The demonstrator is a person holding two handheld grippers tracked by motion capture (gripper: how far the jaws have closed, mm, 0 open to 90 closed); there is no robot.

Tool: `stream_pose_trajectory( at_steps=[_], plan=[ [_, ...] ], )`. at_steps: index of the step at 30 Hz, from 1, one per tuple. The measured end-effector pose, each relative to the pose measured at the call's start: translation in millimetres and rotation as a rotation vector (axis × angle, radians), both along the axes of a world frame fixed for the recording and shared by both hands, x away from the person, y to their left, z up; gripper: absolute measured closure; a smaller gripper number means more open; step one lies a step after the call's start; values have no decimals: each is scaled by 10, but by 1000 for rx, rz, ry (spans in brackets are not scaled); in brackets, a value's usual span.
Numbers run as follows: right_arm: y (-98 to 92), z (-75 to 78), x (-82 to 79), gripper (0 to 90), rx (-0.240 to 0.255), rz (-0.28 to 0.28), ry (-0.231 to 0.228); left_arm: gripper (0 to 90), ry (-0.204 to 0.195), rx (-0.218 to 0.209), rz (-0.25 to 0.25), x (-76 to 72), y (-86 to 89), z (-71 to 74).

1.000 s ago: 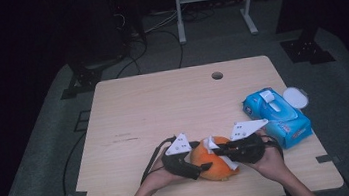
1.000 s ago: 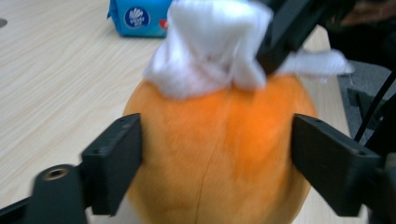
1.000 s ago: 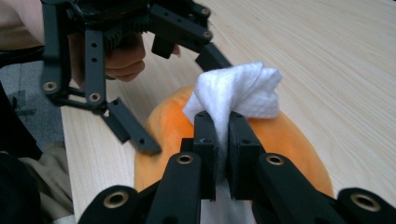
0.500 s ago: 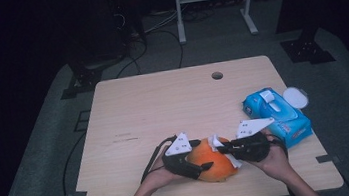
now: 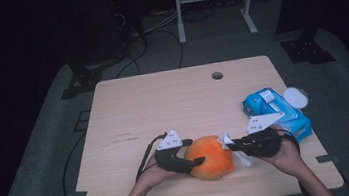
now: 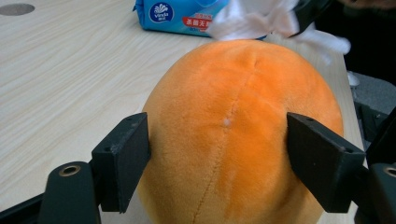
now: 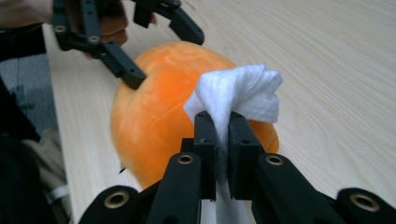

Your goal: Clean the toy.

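A round orange plush toy lies near the table's front edge. My left gripper reaches in from the left. Its jaws have just been closing, and both pads now press into the sides of the plush. My right gripper comes in from the right, shut on a bunched white tissue. The tissue rests against the upper right side of the toy.
A blue pack of wipes lies at the table's right edge, with a white round lid beside it. The wooden table has a cable hole at the back. Dark floor and stands surround it.
My right gripper has slid the tissue a little to the right over the plush. The left hand and the toy have stayed in place.
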State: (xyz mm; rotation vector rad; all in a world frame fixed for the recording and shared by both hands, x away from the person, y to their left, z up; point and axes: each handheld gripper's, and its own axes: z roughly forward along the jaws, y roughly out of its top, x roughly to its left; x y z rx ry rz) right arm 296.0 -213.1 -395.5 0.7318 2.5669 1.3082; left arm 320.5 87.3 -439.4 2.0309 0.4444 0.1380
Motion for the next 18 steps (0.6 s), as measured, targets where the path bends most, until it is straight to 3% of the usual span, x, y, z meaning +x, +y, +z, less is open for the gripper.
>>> stream_pose_trajectory(
  at_steps=[6,11,18],
  plan=[
    [-88,128,-62,832,-35,73,26,205,13,-6,4,17,-8,-13],
    [25,93,-63,829,-80,108,37,196,3,-4,-12,-10,-71,-16],
    [280,109,-46,796,-81,87,-38,193,-22,8,-26,-58,-123,2]
  ],
)
